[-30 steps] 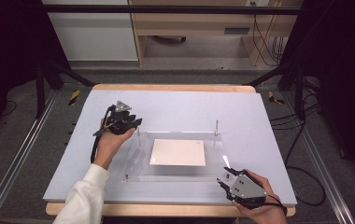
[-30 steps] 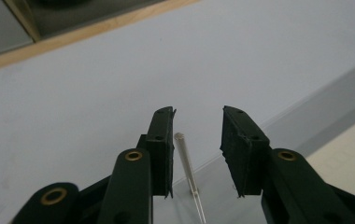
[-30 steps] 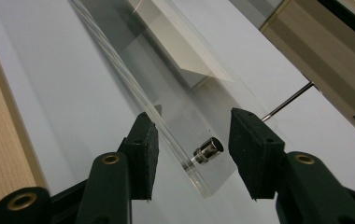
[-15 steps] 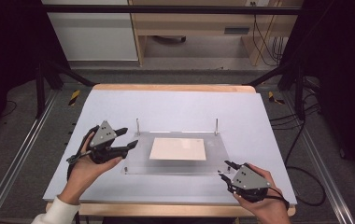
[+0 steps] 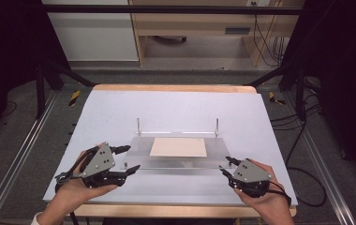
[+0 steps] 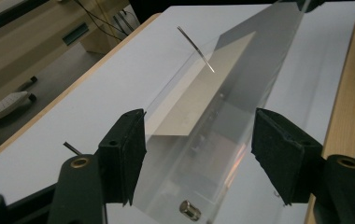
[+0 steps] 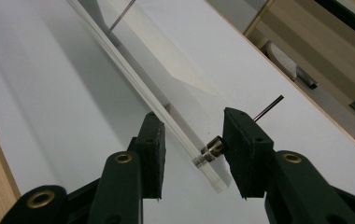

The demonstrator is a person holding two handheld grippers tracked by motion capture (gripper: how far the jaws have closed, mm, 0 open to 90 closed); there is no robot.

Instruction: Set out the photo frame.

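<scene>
A clear acrylic plate lies flat on the white table and carries a cream sheet. Two thin metal pins stand at its back corners. My left gripper is open wide at the plate's left end. In the left gripper view the plate runs between the jaws of the left gripper, with a small metal standoff below. My right gripper is at the front right corner. In the right gripper view the right gripper is open, closely straddling the plate's edge, with one pad at a standoff.
The white table top has a wooden rim at the back. Aluminium rails run along both sides. Cables lie on the floor to the right, and a wooden cabinet stands behind the table.
My left gripper came from the back left down to the plate's left end and opened around it. My right gripper shifted slightly left onto the plate's front right corner.
</scene>
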